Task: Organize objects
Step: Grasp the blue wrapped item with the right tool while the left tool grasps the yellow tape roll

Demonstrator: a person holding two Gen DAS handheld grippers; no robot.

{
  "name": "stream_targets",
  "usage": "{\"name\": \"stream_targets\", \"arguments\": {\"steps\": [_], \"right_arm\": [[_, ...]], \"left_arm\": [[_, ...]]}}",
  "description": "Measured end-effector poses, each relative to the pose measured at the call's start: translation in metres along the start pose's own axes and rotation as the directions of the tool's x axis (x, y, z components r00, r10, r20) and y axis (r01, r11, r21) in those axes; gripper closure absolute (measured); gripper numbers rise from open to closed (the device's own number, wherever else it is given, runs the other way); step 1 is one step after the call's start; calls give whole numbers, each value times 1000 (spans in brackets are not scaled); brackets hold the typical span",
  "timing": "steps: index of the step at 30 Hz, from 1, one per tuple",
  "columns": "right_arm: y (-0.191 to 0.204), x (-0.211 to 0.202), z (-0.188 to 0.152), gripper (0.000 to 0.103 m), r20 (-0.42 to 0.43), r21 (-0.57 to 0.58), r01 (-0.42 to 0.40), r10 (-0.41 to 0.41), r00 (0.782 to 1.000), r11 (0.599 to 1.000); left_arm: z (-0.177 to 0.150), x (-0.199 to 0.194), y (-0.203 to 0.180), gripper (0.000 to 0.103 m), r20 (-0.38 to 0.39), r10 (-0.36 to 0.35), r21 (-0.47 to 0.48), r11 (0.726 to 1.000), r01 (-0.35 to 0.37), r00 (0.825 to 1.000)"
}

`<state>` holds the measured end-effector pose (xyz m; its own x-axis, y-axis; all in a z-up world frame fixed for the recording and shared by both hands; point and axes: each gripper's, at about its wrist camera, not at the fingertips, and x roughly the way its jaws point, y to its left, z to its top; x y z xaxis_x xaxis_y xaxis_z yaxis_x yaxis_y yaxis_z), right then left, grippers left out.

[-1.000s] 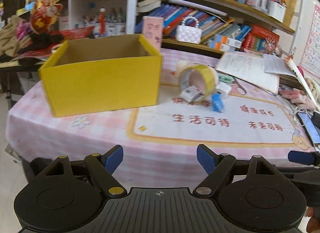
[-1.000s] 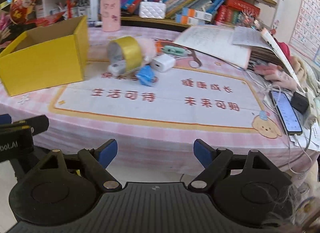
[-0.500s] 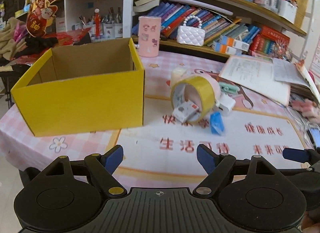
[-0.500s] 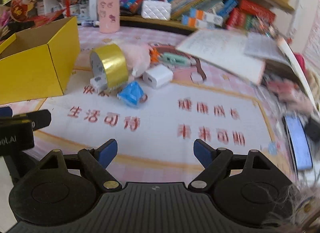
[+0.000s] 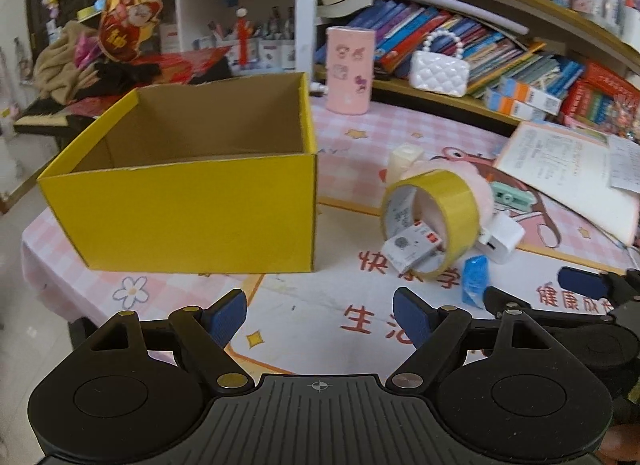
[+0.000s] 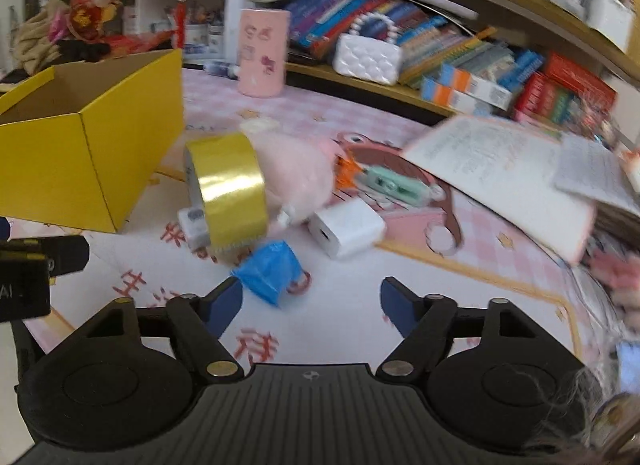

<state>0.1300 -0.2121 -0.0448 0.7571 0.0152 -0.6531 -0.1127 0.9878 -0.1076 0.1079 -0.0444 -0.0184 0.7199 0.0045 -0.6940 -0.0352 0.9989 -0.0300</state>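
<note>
An open yellow cardboard box (image 5: 192, 209) (image 6: 80, 169) stands empty on the left of the table. To its right lies a cluster: a yellow tape roll (image 5: 434, 221) (image 6: 230, 193) on edge with a small white card (image 5: 412, 247) inside it, a pink plush (image 6: 296, 177), a white charger (image 5: 500, 239) (image 6: 346, 231), a blue wrapped piece (image 5: 474, 279) (image 6: 272, 271) and a mint green device (image 6: 390, 183). My left gripper (image 5: 320, 315) stands open in front of the box. My right gripper (image 6: 310, 305) is closing, nothing between its fingers; the blue piece lies just ahead of its left finger.
A pink cup (image 5: 350, 69) and a white quilted purse (image 5: 440, 73) stand at the back by bookshelves. An open booklet (image 6: 504, 169) and papers lie on the right. A phone lies at the table's right edge. The near table edge is just below both grippers.
Both grippers have moved forward over the table toward the box and the cluster, which look larger. The right jaws have narrowed a little.
</note>
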Motion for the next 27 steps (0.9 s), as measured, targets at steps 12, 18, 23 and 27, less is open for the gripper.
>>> {"name": "stream_targets", "arguments": {"steps": [12, 18, 23, 27], "right_arm": [[16, 53, 5, 61, -23, -153, -91, 88, 996, 984], [-7, 49, 10, 82, -29, -78, -150, 148, 989, 986], [-45, 28, 9, 82, -43, 48, -132, 134, 990, 990], [-64, 14, 1, 82, -57, 106, -106, 113, 992, 989]], "left_arm": [[5, 0, 2, 21, -11, 76, -53, 996, -77, 997], [10, 5, -16, 31, -6, 0, 1, 1000, 0, 1000], [18, 19, -40, 53, -16, -150, 47, 987, 151, 988], [26, 39, -56, 58, -12, -233, 21, 972, 233, 972]]}}
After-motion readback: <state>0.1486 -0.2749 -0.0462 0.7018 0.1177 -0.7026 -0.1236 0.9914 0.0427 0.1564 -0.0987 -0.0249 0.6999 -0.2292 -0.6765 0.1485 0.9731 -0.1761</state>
